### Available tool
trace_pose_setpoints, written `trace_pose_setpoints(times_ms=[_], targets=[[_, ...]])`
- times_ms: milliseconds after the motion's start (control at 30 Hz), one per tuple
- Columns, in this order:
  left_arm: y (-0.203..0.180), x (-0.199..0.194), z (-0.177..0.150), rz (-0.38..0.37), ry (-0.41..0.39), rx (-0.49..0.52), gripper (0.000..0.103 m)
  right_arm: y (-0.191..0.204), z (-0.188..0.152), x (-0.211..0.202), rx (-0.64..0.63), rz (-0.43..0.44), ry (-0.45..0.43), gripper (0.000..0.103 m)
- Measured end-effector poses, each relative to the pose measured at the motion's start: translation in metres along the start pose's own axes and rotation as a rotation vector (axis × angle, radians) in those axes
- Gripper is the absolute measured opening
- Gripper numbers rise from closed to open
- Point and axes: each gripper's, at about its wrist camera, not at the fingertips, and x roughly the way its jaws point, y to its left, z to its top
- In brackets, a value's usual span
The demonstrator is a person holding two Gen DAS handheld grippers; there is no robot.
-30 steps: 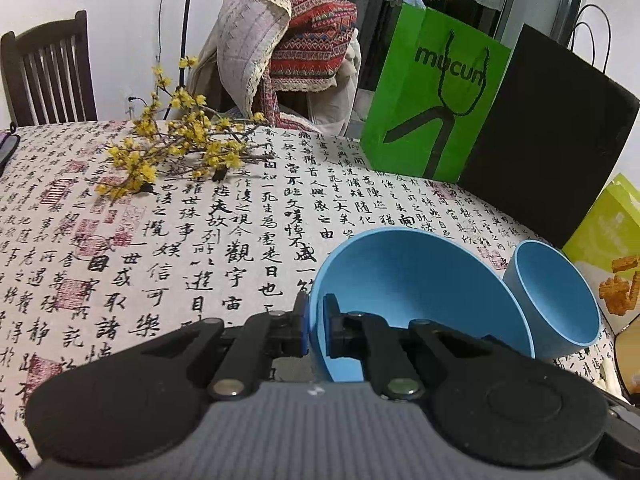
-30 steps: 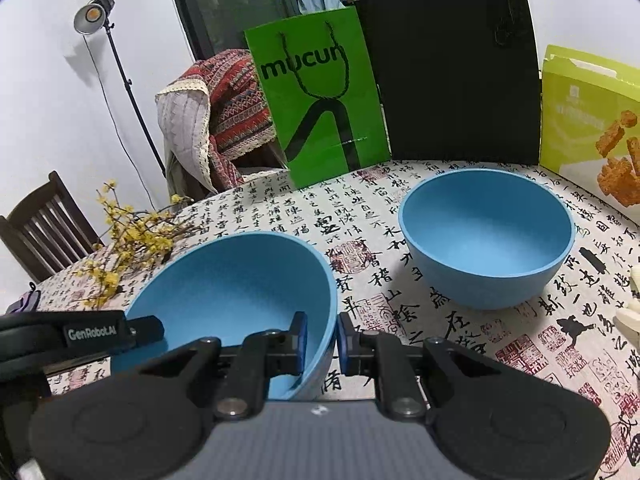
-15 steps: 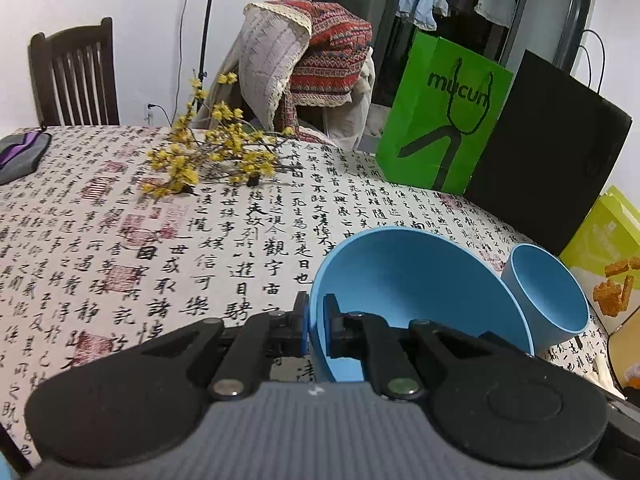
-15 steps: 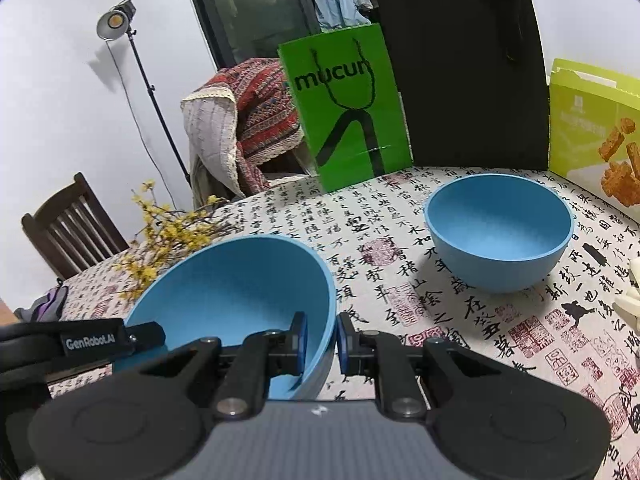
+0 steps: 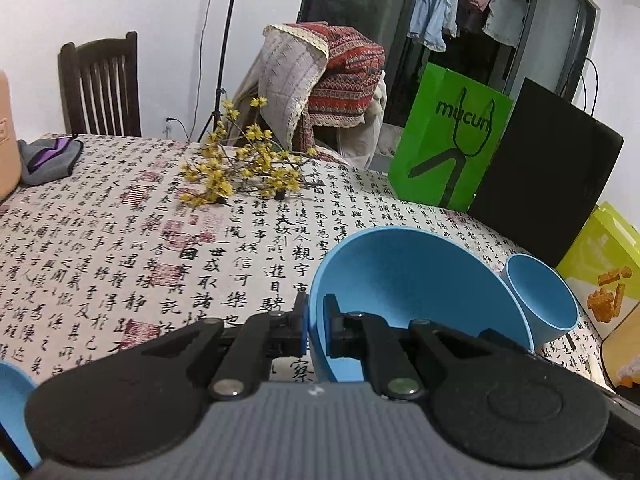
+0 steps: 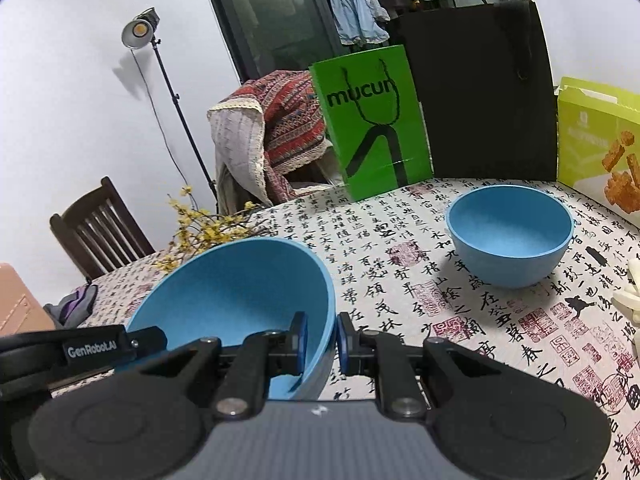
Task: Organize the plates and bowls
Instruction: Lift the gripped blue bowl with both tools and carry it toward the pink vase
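Note:
A large blue bowl (image 5: 400,280) hangs tilted above the patterned tablecloth (image 5: 120,240), held from both sides. My left gripper (image 5: 315,320) is shut on its left rim. My right gripper (image 6: 322,340) is shut on the right rim of the same bowl (image 6: 240,292). In the right wrist view one of the left gripper's fingers (image 6: 146,339) shows at the bowl's far side. A smaller blue bowl (image 6: 508,236) stands upright on the cloth to the right, also visible in the left wrist view behind the held bowl (image 5: 536,300).
A green paper bag (image 6: 372,120), a black bag (image 6: 480,92) and a yellow-green snack box (image 6: 600,140) stand along the far edge. Yellow flower sprigs (image 5: 240,168) and a grey cloth (image 5: 48,160) lie at left. Another blue rim (image 5: 12,400) shows bottom left.
Both grippers have carried the large bowl up and back, away from the smaller bowl, which now looks farther off. More of the table's left side has come into view.

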Motion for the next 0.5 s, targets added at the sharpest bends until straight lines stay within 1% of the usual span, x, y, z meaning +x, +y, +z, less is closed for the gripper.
trace_pose_setpoints(times_ms=[500], targets=[[0.031,-0.046,-0.001,0.042,-0.06,-0.041,0.008,0.034,-0.006,-0.024,-0.031,0.076,-0.013,0.015]])
